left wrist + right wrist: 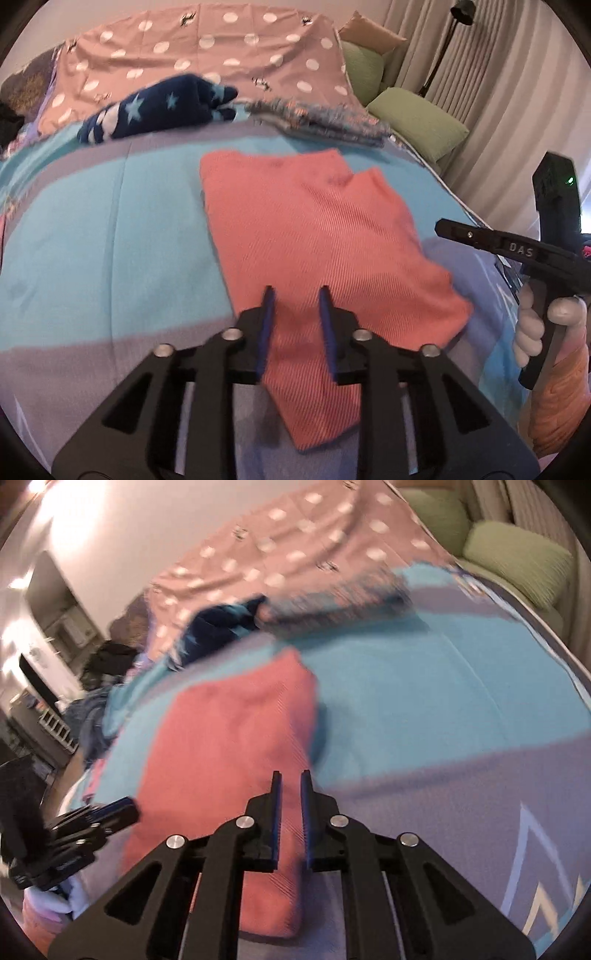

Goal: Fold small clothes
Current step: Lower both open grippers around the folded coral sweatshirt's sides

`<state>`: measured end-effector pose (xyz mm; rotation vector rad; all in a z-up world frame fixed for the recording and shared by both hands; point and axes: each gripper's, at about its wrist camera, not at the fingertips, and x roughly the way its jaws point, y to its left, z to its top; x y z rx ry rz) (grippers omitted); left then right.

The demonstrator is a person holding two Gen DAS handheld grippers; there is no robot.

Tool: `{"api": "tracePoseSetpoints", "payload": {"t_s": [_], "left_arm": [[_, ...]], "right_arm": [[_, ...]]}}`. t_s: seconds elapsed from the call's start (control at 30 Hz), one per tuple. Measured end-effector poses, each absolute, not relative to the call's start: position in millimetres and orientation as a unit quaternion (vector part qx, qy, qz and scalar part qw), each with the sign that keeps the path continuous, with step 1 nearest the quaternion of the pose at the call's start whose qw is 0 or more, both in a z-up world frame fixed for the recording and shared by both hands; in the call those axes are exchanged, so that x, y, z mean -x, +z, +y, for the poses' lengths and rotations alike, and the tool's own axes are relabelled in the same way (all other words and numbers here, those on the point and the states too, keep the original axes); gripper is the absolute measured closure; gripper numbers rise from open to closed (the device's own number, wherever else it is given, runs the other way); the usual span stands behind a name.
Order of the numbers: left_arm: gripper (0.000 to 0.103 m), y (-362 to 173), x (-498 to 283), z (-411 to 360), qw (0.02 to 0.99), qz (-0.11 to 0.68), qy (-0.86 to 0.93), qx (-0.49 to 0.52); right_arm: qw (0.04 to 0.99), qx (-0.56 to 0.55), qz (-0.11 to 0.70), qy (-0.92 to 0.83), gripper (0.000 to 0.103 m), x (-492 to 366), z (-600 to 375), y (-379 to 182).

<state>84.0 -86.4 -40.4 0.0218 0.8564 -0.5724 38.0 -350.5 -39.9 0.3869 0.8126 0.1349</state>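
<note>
Two tools on my end: left tool (295, 295) has a narrow gap, holding nothing, right tool (291, 779) nearly closed, also empty. Both hover over one folded coral garment (314, 236) on the bed (110, 221). Behind it, one star-print navy piece (155, 107).

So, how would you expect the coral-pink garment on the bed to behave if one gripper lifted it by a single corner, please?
The coral-pink garment lies flat and follows the bedspread, so it probably droops rather than holding shape. It looks folded in layers, so a one-corner lift would likely undo them. Its ribbed weave suggests decent grip.
</note>
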Motion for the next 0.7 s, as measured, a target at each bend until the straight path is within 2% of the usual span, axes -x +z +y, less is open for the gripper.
{"api": "tracePoseSetpoints", "payload": {"t_s": [0.2, 0.33, 0.37, 0.5, 0.7], "left_arm": [[0.071, -41.0, -114.5, -97.9, 0.873, 0.417, -0.253, -0.022], [0.071, -60.6, -129.1, -97.5, 0.864, 0.439, -0.247, -0.019], [0.07, -64.9, -129.9, -97.5, 0.864, 0.438, -0.249, -0.021], [0.069, -69.6, -127.5, -96.5, 0.866, 0.427, -0.259, -0.028], [0.069, -71.0, -129.5, -92.3, 0.863, 0.429, -0.267, -0.012]], "right_arm": [[0.905, -0.136, 0.391, 0.095, 0.093, -71.8, -324.4, -27.1], [0.888, -0.117, 0.439, 0.068, 0.092, -100.9, -324.2, -60.5], [0.882, -0.119, 0.452, 0.058, 0.087, -106.4, -327.9, -76.1], [0.881, -0.163, 0.438, 0.08, 0.085, -106.2, -343.1, -83.7], [0.88, -0.165, 0.437, 0.089, 0.083, -105.9, -345.0, -82.3]]}}
